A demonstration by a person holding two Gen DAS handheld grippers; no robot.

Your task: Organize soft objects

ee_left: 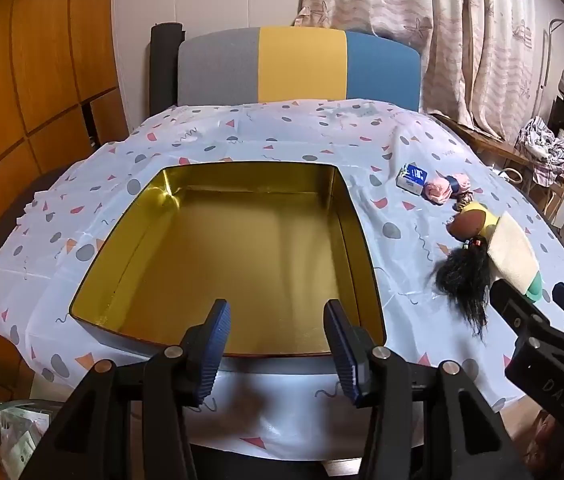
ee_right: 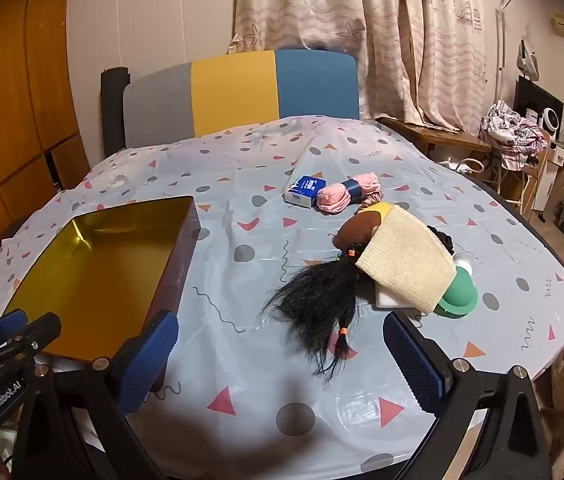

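Covering the whole round table is a pale plastic cloth printed with grey dots and pink triangles (ee_right: 266, 216), and on its left part sits the open rectangular tin with a shiny gold inside (ee_left: 242, 248), with nothing in it. To the right of the tin lies the cluster of soft things: a brown doll with long black hair (ee_right: 322, 300) has a folded cream knitted cloth (ee_right: 406, 264) lying across it, a green silicone cup (ee_right: 460, 300) touches that cloth's right edge, and farther back rolled pink socks with a dark band (ee_right: 342, 194) rest just beside a small blue and white tissue pack (ee_right: 306, 190). My left gripper (ee_left: 276, 344) hangs over the tin's near rim, jaws partly apart and holding nothing. My right gripper (ee_right: 280, 364) stands wide open near the doll's hair, gripping nothing.
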